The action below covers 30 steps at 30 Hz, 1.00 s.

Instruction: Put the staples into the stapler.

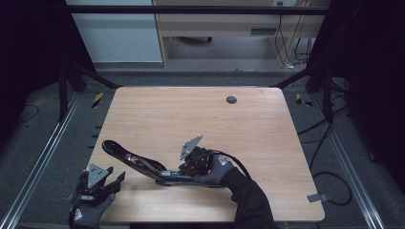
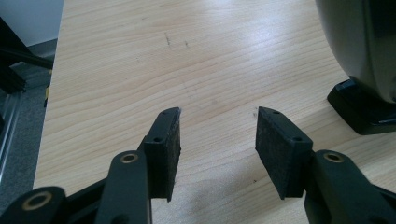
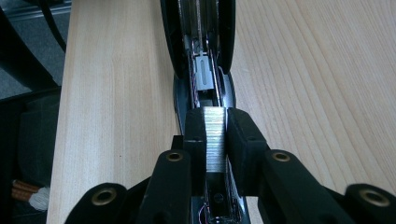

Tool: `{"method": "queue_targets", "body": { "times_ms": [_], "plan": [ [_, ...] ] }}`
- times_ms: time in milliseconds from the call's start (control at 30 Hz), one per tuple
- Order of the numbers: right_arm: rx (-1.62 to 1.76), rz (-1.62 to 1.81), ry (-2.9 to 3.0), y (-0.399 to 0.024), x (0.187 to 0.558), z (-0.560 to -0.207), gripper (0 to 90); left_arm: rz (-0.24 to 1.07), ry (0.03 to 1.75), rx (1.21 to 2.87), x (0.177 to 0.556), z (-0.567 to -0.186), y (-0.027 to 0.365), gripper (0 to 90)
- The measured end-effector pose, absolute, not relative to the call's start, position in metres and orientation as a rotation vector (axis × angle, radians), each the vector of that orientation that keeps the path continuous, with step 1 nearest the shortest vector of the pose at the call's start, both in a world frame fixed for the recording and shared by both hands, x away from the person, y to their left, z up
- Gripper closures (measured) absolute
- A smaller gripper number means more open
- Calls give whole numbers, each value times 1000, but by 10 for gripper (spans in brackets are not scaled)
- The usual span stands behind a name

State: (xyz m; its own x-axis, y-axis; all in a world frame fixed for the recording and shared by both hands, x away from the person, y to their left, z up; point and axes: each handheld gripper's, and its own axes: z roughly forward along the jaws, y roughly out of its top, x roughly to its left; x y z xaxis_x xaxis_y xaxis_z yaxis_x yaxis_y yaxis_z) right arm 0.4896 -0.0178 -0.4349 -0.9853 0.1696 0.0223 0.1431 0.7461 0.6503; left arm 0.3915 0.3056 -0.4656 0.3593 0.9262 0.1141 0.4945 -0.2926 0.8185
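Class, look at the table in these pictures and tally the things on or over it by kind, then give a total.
Stapler, black, lying opened out: 1
Strip of staples, silver, held over the stapler's channel: 1
Gripper: 2, the left gripper and the right gripper
Total: 4

Both hands are covered by dark grey gloves with a red-and-white emblem on the back; a black sleeve [image 1: 250, 200] is worn on the right arm. Left gripper [image 2: 218, 140]: black jaws, matte rubber-like pads [image 2: 275, 144], small screw holes, brass-coloured pivot bushings. Right gripper [image 3: 215, 137]: same black build. A grey three-cornered plate [image 1: 190, 147] is mounted on each, and a black cable [image 1: 239, 164] trails beside the right-hand plate.
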Motion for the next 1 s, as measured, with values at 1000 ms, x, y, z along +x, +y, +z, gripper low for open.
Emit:
{"method": "queue_targets", "body": {
  "times_ms": [1000],
  "plan": [
    [240, 1044, 2908, -14, 490, -440, 785, 788, 1234, 1925, 392, -466, 306, 498]
  ]
}}
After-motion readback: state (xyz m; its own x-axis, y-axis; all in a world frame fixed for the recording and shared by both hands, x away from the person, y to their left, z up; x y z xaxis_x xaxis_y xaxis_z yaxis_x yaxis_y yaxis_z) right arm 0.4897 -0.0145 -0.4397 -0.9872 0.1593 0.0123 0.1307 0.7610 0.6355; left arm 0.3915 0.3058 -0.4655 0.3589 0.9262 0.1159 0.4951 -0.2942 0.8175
